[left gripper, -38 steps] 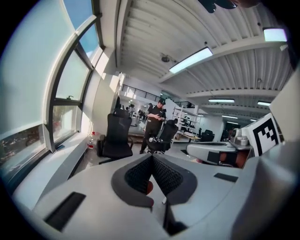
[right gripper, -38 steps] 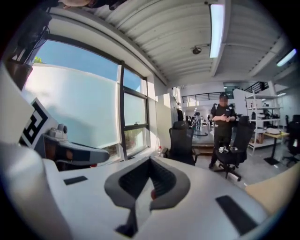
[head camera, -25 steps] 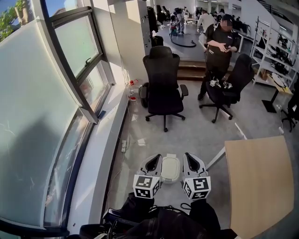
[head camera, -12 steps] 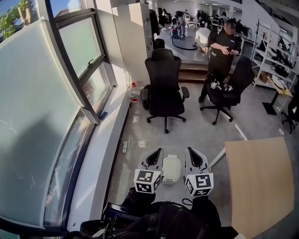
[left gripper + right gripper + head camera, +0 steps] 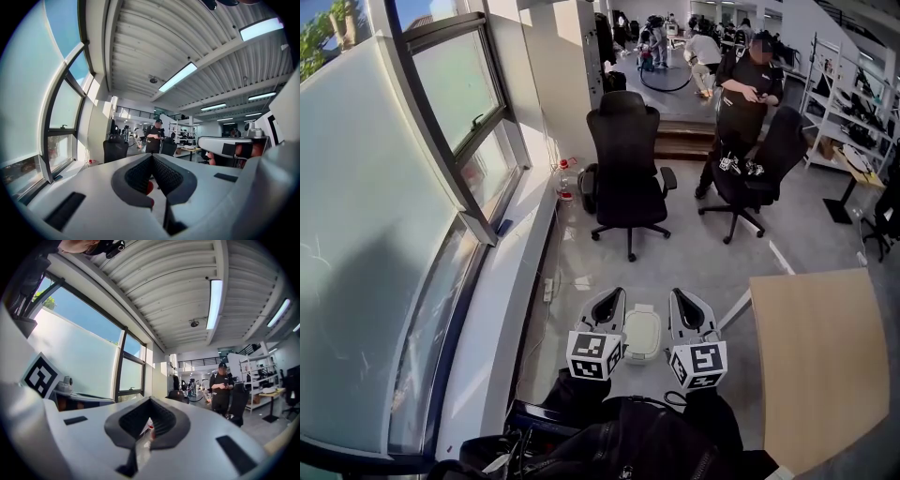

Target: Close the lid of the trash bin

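Note:
A small white trash bin (image 5: 642, 334) stands on the grey floor, seen from above with its lid lying flat over the top. My left gripper (image 5: 612, 296) hovers just left of it and my right gripper (image 5: 680, 295) just right of it, both well above the floor and pointing level towards the room. In the left gripper view the left gripper (image 5: 151, 157) has its dark pads together with nothing between them. The right gripper (image 5: 150, 401) looks the same in its own view, shut and empty. Neither gripper view shows the bin.
A black office chair (image 5: 626, 159) stands ahead of the bin, with a second chair (image 5: 761, 169) and a standing person (image 5: 742, 89) further right. A wooden table (image 5: 820, 356) is at my right. The window wall and its sill (image 5: 502, 309) run along the left.
Both grippers have risen a little together, still side by side over the bin. Their jaws stay shut and the bin has not moved.

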A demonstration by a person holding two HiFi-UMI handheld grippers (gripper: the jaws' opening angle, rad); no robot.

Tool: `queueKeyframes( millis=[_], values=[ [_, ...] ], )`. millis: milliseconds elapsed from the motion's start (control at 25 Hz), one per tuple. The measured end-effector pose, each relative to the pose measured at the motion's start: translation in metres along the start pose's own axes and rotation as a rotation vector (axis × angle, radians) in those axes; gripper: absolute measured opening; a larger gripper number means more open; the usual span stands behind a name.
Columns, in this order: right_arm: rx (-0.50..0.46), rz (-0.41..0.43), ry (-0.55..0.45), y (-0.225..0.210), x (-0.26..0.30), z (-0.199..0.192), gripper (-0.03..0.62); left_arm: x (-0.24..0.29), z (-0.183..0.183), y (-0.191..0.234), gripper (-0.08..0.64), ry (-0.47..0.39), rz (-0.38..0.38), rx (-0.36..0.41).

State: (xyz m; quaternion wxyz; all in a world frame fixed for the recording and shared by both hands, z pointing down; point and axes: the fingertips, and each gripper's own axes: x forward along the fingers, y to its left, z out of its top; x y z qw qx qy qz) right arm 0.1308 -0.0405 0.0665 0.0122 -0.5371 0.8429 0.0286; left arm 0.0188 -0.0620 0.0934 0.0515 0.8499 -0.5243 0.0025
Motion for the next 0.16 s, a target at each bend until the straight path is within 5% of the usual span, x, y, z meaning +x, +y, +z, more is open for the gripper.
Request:
queueKeyframes(
  millis=[160],
  values=[
    [-0.008, 0.006, -0.003, 0.0044, 0.0001, 0.0015, 0.005, 0.0015, 0.0002, -0.0030, 0.002, -0.001, -0.016, 0.002]
  ],
)
